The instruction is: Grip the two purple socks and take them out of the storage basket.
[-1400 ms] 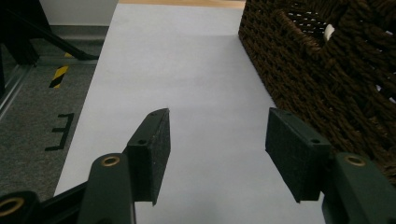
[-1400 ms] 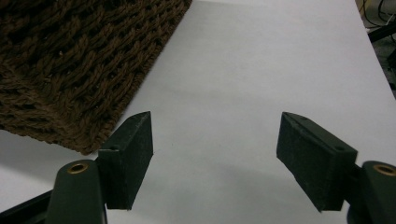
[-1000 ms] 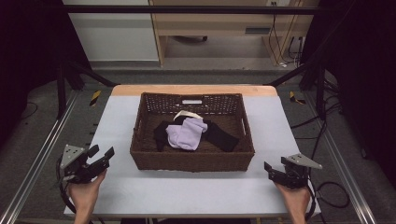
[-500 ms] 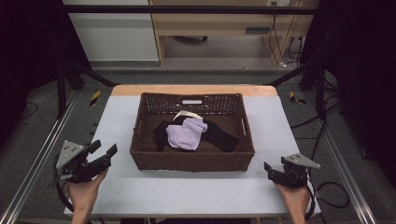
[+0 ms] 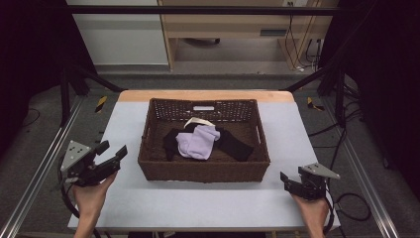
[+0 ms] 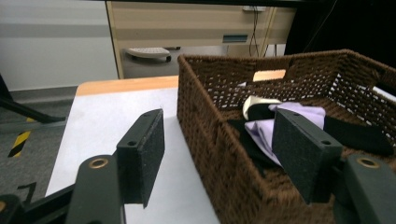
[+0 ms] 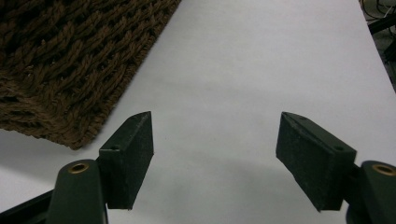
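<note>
A brown wicker basket (image 5: 203, 171) stands in the middle of the white table (image 5: 198, 206). In it a lilac sock (image 5: 198, 143) lies over black socks (image 5: 235, 145), with a cream piece (image 5: 196, 122) behind. My left gripper (image 5: 113, 148) hovers off the basket's left front corner; its jaws have just been opening and stand wide with nothing between them. In the left gripper view, its pads (image 6: 144, 154) frame the basket wall (image 6: 224, 158) and the lilac sock (image 6: 306, 113). My right gripper (image 5: 288, 181) rests open and empty near the table's front right, pointing at the basket corner (image 7: 70, 56).
Metal rails run along both sides of the table (image 7: 261, 56). A wooden desk (image 5: 233, 22) and cables sit on the floor beyond the far edge. Bare tabletop lies left, right and in front of the basket.
My left gripper has lifted a little off the table and its jaws have spread slightly wider. The right gripper and the socks have not moved.
</note>
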A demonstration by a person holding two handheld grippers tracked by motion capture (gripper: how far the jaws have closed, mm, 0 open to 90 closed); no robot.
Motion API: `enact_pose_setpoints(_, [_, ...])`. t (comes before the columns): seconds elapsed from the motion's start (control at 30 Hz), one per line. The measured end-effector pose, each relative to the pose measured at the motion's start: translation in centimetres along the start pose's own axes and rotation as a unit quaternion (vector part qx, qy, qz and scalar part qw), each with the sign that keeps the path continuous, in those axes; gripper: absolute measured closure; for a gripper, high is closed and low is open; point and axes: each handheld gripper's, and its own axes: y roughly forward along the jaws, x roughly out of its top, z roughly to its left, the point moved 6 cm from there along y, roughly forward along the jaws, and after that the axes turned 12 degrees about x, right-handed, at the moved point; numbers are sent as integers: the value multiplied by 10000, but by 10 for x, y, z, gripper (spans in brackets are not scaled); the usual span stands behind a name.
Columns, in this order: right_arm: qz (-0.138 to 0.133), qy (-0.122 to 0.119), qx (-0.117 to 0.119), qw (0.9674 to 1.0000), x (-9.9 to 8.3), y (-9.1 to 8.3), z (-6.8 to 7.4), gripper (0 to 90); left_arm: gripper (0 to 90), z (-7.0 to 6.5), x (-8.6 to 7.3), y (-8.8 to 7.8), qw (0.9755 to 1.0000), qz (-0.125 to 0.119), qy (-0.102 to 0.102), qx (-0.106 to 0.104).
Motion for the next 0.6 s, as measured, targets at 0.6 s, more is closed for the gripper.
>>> enact_pose_setpoints(0.6, [-67,40,-50,10000,2,-2,-4,286,349,-70,68,45,9979,-125,423,-467])
